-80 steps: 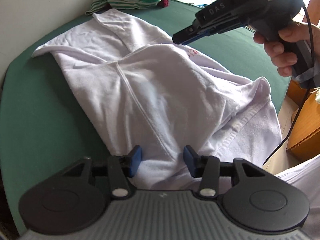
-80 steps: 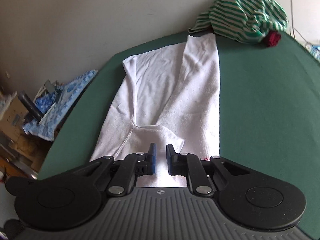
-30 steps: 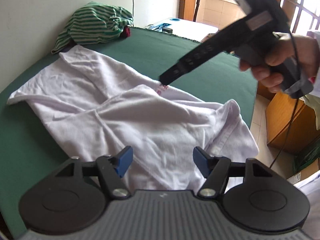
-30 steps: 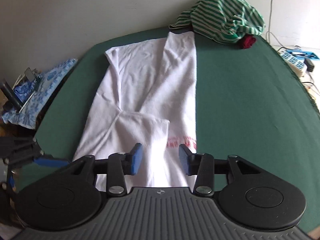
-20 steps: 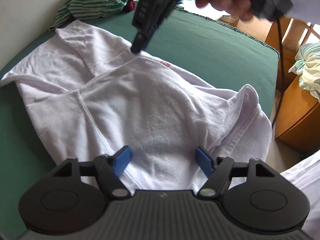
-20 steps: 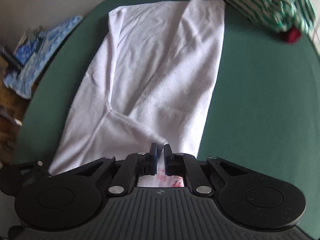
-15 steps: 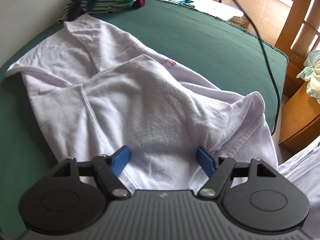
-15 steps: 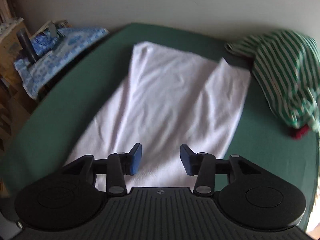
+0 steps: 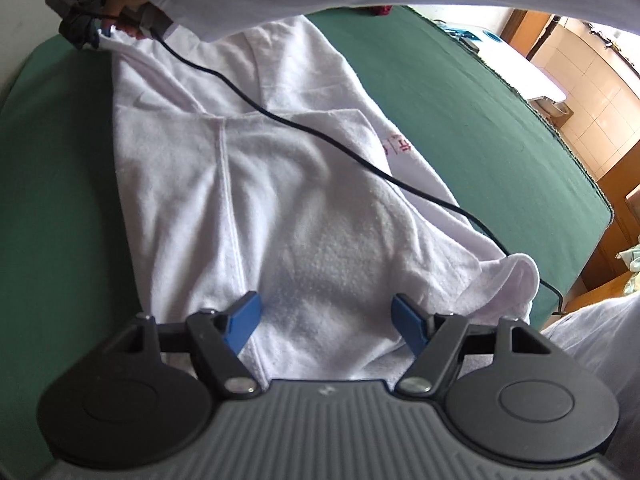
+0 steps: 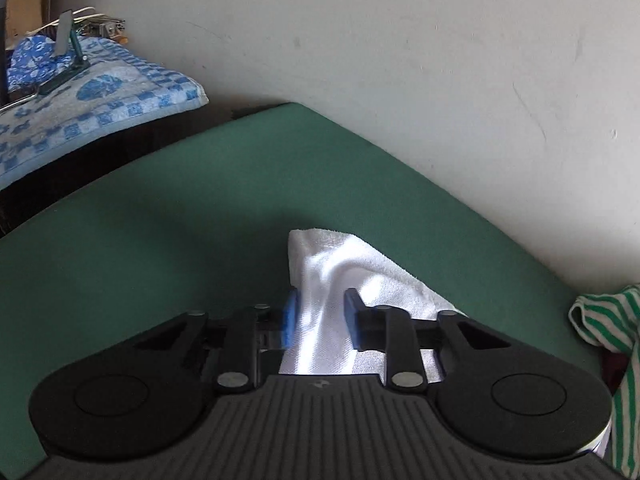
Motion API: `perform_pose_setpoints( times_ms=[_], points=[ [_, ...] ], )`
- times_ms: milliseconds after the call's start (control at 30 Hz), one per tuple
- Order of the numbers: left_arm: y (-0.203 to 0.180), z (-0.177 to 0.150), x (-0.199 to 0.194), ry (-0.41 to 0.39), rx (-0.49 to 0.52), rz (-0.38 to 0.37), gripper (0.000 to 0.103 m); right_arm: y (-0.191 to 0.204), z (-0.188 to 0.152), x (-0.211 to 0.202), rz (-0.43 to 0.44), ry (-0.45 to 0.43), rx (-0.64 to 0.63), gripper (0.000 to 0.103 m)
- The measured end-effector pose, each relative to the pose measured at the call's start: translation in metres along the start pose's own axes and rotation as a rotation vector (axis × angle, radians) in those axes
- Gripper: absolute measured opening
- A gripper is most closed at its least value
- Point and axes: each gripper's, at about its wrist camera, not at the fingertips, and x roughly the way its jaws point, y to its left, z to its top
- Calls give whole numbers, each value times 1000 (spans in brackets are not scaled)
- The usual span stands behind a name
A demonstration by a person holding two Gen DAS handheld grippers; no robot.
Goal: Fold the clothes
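A white garment (image 9: 304, 208) lies partly folded on the green table (image 9: 460, 100), with red print near its right edge. My left gripper (image 9: 326, 308) hangs open just above the garment's near end, nothing between its blue pads. At the far left corner, my right gripper (image 9: 80, 36) is held by a hand under a pale sleeve. In the right wrist view the right gripper (image 10: 320, 312) is closing, its jaws pinching a bunched corner of the white garment (image 10: 340, 264) that rises between them.
A black cable (image 9: 320, 136) trails across the garment. A green-striped garment (image 10: 600, 320) lies at the right by the wall. Beyond the table's left edge is a blue patterned cloth (image 10: 80, 92). Wooden furniture (image 9: 616, 216) stands off the table's right side.
The right gripper swept from the garment's middle to its far left corner and closed on the cloth. The arm and cable now cross the left view. The left gripper stays open.
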Motion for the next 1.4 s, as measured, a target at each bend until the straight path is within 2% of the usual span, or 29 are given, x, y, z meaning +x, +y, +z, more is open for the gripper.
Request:
perform_pose_setpoints(
  times_ms=[33,100,167,267,367,433,533,600,633,667,733,767,800,833,867,967,1000,1033,1067,1167,1267,1300,1367,1400],
  points=[
    [0,1,0,2,2,-1,74,-8,0,-1,13,1,28,0],
    [1,0,0,7,15,-5,74,-31,1,-10,55,-22,118,0],
    [1,0,1,14,35,-10,74,-74,-4,-27,132,-59,296,0],
    [2,1,2,25,56,-22,77,-147,-35,-28,250,-105,653,0],
    [2,3,4,36,75,-30,81,-203,-77,-24,269,-92,891,1],
    [0,4,6,44,88,-35,83,-222,-100,-21,246,-62,935,6],
    [-1,6,5,56,105,-39,84,-229,-121,-29,204,-77,949,12],
    [0,8,4,60,107,-50,77,-230,-128,-37,267,-104,965,26],
    [3,12,0,47,91,-70,68,-230,-132,-41,298,-116,972,42],
    [7,18,-5,23,73,-82,65,-227,-131,-41,327,-115,975,46],
    [15,31,-15,-34,40,-89,69,-214,-125,-37,356,-94,939,45],
    [19,38,-17,-58,33,-77,75,-208,-121,-34,356,-80,915,45],
    [22,45,-17,-79,32,-54,77,-201,-117,-30,354,-66,891,45],
    [25,52,-15,-88,27,-33,77,-195,-114,-28,322,-51,860,33],
    [29,58,-11,-89,19,-13,77,-189,-111,-26,290,-37,830,3],
    [39,71,0,-97,-10,-6,76,-188,-106,-34,203,-45,796,3],
    [42,75,3,-102,-19,-11,76,-190,-108,-39,206,-52,803,4],
    [46,78,7,-107,-29,-16,76,-193,-110,-44,207,-57,809,11],
    [48,82,11,-111,-33,-20,76,-194,-112,-53,182,-59,792,25],
    [52,89,23,-102,-15,-15,75,-195,-128,-88,293,-61,700,38],
    [54,87,25,-87,6,-41,74,-187,-166,-129,672,24,638,38],
    [53,83,23,-84,15,-47,75,-177,-182,-146,745,62,577,38],
    [51,77,19,-76,28,-62,75,-155,-212,-181,788,120,434,38],
    [50,74,18,-69,30,-70,75,-147,-227,-194,794,143,405,38]
  ],
)
